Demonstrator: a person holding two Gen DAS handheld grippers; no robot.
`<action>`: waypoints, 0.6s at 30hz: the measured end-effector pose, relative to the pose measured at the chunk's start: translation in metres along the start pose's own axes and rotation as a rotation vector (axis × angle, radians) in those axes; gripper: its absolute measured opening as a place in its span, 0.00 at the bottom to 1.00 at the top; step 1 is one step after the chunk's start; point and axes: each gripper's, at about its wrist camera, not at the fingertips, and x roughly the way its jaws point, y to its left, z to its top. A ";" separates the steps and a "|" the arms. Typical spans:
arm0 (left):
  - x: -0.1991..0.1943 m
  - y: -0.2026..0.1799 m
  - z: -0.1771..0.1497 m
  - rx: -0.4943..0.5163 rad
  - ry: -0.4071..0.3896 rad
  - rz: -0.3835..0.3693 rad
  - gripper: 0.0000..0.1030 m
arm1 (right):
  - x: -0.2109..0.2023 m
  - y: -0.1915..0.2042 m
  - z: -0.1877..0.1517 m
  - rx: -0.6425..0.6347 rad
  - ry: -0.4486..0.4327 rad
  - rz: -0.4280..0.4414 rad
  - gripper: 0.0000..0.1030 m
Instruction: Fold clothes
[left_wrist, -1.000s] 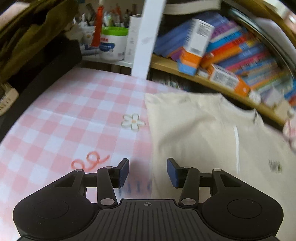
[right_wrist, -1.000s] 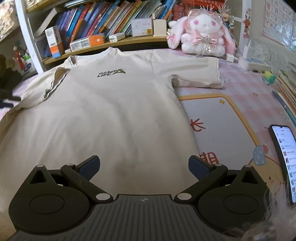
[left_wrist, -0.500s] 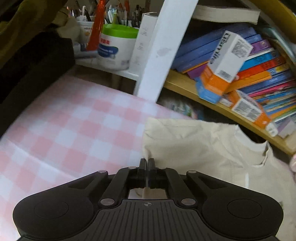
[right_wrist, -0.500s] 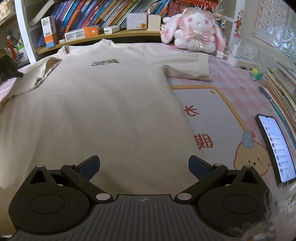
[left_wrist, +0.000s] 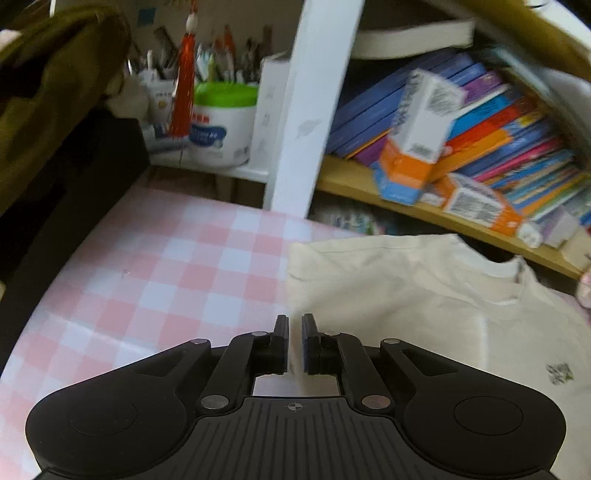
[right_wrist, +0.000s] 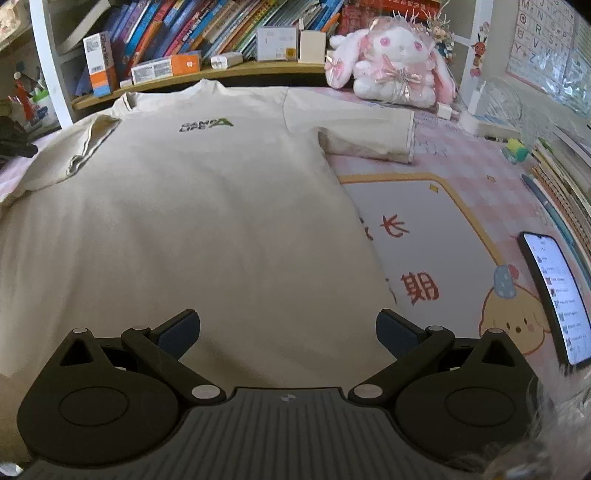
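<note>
Left gripper (left_wrist: 294, 343): fingers nearly together, w/ a thin edge of the cream t-shirt (left_wrist: 424, 295) pinched between the pads. Its jaws closed hard, then eased a touch wider in the last half sec, cloth in the gap throughout. Looks like the grip is on the shirt's left side edge, near the sleeve, tho the exact spot sits behind the finger links.

Right gripper (right_wrist: 288, 328): fingers wide apart, nothing between them, hovering over the lower body of the t-shirt (right_wrist: 207, 221).

Outward from there: shirt lies face up on the bench (left_wrist: 155, 280), pink check cloth, chest logo (right_wrist: 205, 125) readable, neck toward the bookshelf (right_wrist: 229, 70). One sleeve (right_wrist: 365, 136) is spread flat toward the plush rabbit (right_wrist: 395, 70). The other sleeve (right_wrist: 88, 144) looks partly turned in over the chest, rumpled.

Progress, my read: early. Body fully open, no lengthwise fold made, no halving. At most the first side fold is starting. Left: bring the side in, then the other side, then fold bottom up.

Hard to see: hem hidden under the right gripper body. Left view is motion-blurred, so shelf items are smeared. Phone (right_wrist: 554, 295) at bench edge, screen unreadable. Dark shape at the right view's far left edge, prob. the left gripper, can't confirm.
</note>
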 end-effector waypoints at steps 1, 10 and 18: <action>-0.009 -0.003 -0.006 0.003 -0.005 -0.005 0.16 | 0.001 -0.002 0.001 0.003 -0.004 0.006 1.00; -0.088 -0.043 -0.078 0.024 -0.020 0.029 0.65 | 0.011 -0.024 0.019 -0.007 -0.047 0.091 1.00; -0.130 -0.094 -0.141 0.080 0.024 0.063 0.78 | 0.029 -0.056 0.038 -0.006 -0.070 0.145 1.00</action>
